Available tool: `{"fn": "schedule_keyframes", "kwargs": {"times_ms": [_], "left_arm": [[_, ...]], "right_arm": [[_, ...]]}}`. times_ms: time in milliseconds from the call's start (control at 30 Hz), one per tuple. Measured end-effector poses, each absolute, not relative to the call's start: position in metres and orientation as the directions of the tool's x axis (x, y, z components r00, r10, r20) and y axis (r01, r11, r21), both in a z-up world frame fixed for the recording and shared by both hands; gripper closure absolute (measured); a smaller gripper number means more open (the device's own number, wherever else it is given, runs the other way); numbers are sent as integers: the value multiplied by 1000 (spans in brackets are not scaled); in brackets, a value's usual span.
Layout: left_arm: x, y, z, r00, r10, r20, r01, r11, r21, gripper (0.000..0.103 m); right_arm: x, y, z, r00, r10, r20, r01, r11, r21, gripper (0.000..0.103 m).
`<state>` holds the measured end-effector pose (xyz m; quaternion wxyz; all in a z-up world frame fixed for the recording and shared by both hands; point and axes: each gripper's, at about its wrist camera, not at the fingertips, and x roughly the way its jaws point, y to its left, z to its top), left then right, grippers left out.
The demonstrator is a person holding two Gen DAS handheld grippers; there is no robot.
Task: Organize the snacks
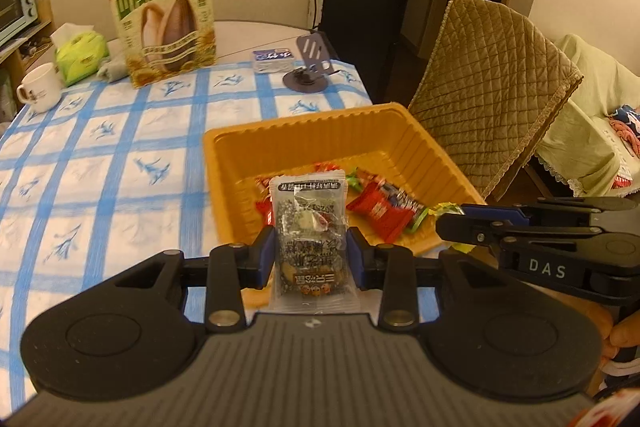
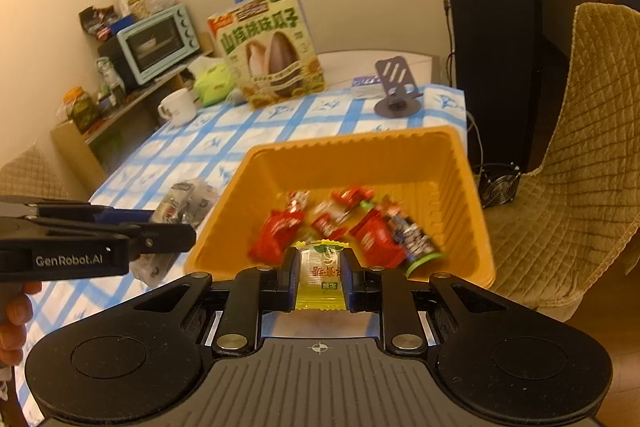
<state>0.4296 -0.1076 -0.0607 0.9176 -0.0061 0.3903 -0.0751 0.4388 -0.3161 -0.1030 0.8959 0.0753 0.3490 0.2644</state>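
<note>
Holding snacks, both grippers sit low in frame: left gripper (image 1: 311,255) clamps a grey nut packet (image 1: 308,227), right gripper (image 2: 320,277) pinches a yellow sachet (image 2: 320,273); orange tray (image 2: 360,151) just beyond, nearer the right.

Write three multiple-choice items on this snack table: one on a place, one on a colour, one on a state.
1. Where do the red-wrapped snacks lie?
A. in the orange tray
B. on the checked tablecloth
C. beside the white mug

2. What colour edges the packet in the right gripper?
A. blue
B. yellow
C. red

3. How is the left gripper?
A. open and empty
B. shut on a clear snack packet
C. resting in the tray

Answers: 1 A, they sit on the tray floor; 2 B, its borders are yellow; 3 B, both pads press the packet's sides.
</note>
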Motion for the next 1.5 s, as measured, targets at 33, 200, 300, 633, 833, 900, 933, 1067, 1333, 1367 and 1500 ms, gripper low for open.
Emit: {"fn": "schedule_keyframes", "kwargs": {"times_ms": [33,200,300,633,833,900,933,1067,1333,1367,1500], "left_arm": [[434,-110,-61,683,-144,-716,135,988,-71,69],[456,-122,-67,677,-143,-721,137,988,-68,69],[467,-128,-72,671,-139,-729,134,989,-66,69],[494,-139,-90,650,-128,-750,122,991,-63,69],[505,-142,-106,628,-113,-770,112,992,-54,69],[508,-143,-110,622,-112,-775,111,992,-54,69],[509,-144,-112,618,-112,-778,112,992,-53,69],[513,-147,-119,601,-119,-791,118,991,-59,68],[512,-145,-124,584,-119,-803,117,991,-62,69],[511,-144,-123,584,-117,-803,114,992,-62,69],[510,-134,-119,582,-99,-807,88,994,-59,69]], "right_arm": [[443,-318,-103,618,526,-584,-417,849,323,81],[460,-326,-107,623,520,-584,-403,853,331,81],[470,-329,-110,622,519,-586,-397,855,335,81],[495,-335,-121,619,515,-593,-382,857,345,81],[504,-339,-126,615,510,-602,-372,860,349,81],[506,-340,-128,614,509,-604,-370,861,349,81],[507,-340,-128,613,508,-605,-369,861,350,81],[509,-341,-130,609,508,-609,-367,862,351,81],[512,-340,-130,603,515,-609,-371,857,356,81],[512,-340,-130,602,517,-608,-374,856,358,81],[514,-338,-129,599,526,-604,-385,850,359,81]]}}
